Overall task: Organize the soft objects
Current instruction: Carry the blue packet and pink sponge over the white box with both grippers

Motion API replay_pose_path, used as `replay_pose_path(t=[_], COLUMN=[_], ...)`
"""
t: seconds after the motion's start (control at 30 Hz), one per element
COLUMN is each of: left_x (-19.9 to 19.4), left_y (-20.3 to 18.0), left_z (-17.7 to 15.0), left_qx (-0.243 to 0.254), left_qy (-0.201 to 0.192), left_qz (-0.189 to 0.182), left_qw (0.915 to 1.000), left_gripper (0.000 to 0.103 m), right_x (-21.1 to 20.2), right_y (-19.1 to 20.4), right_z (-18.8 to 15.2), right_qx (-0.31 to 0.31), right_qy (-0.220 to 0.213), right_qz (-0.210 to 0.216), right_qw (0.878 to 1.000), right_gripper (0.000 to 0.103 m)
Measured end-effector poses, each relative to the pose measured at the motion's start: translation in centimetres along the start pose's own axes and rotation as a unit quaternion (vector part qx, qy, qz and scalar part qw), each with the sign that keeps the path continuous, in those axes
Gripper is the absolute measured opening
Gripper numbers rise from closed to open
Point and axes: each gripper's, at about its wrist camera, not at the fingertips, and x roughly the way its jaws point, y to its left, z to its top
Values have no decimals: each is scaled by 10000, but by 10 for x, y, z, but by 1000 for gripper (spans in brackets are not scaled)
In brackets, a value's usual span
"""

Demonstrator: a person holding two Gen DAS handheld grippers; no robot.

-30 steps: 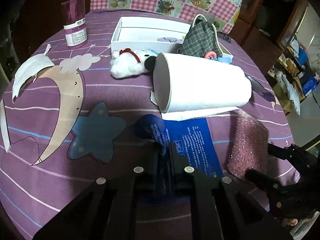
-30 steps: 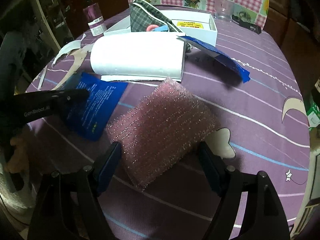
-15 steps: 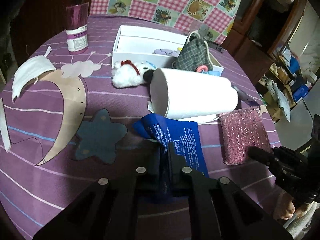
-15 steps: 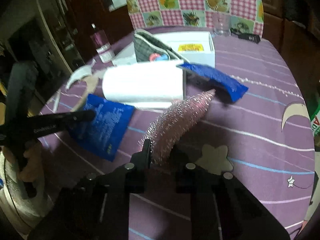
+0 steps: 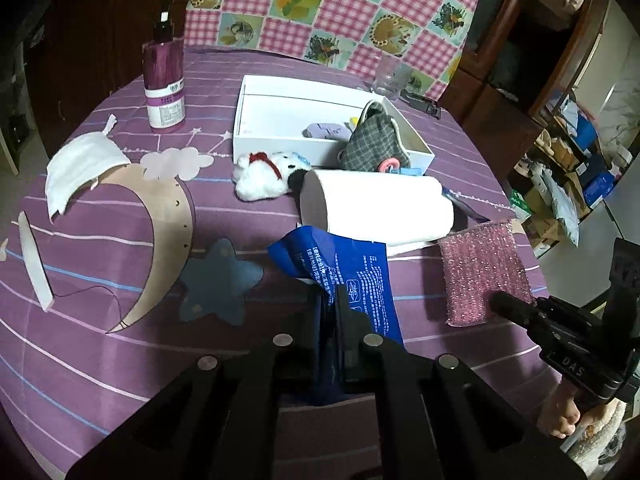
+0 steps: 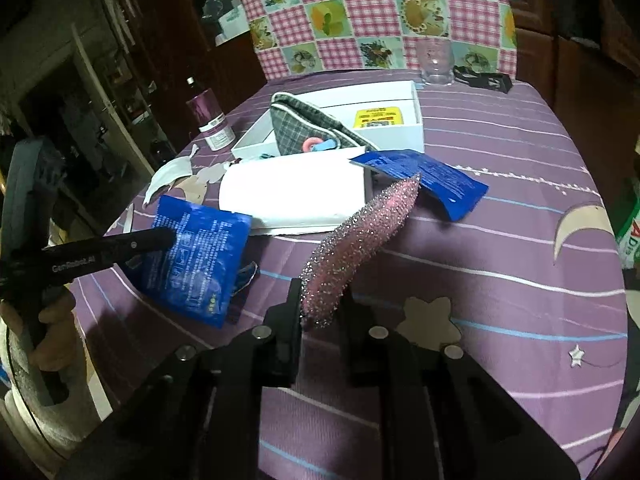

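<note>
My left gripper (image 5: pixel 332 304) is shut on a blue printed pouch (image 5: pixel 344 268) and holds it above the purple tablecloth; it also shows in the right wrist view (image 6: pixel 196 248). My right gripper (image 6: pixel 320 300) is shut on a pink glittery sponge (image 6: pixel 360 240), lifted and seen edge-on; the left wrist view shows the sponge (image 5: pixel 482 272) flat-faced. A white paper roll (image 5: pixel 380 208) lies on its side behind both. A white plush toy (image 5: pixel 264 176) lies in front of the white box (image 5: pixel 256 104), where a plaid pouch (image 5: pixel 376 144) leans.
A purple bottle (image 5: pixel 164 84) stands at the back left. A white face mask (image 5: pixel 80 168) and paper cut-outs (image 5: pixel 216 280) lie on the left. A second blue pouch (image 6: pixel 432 180) lies right of the roll. A glass (image 6: pixel 436 60) stands at the far edge.
My right gripper shut on the pink sponge and raised it off the table. My left gripper stayed shut on the blue pouch and lifted it higher.
</note>
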Motion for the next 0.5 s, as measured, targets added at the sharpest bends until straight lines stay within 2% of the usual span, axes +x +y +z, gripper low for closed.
replay_pose_path(t=[0.17,0.5], left_x=[-8,-19], left_y=[-4,-14], left_z=[6,35], left_qx=[63,194], left_qy=[-11,-130], left_qz=[-84,-94], left_qw=[9999,9997], left_gripper=[4,4], right_x=[-15,-35], right_y=[-3,5], right_z=[8,41], right_qx=[74,-30], right_qy=[29,-43], right_qz=[-308,-414], right_qw=[9995,9991], right_gripper=[17,17])
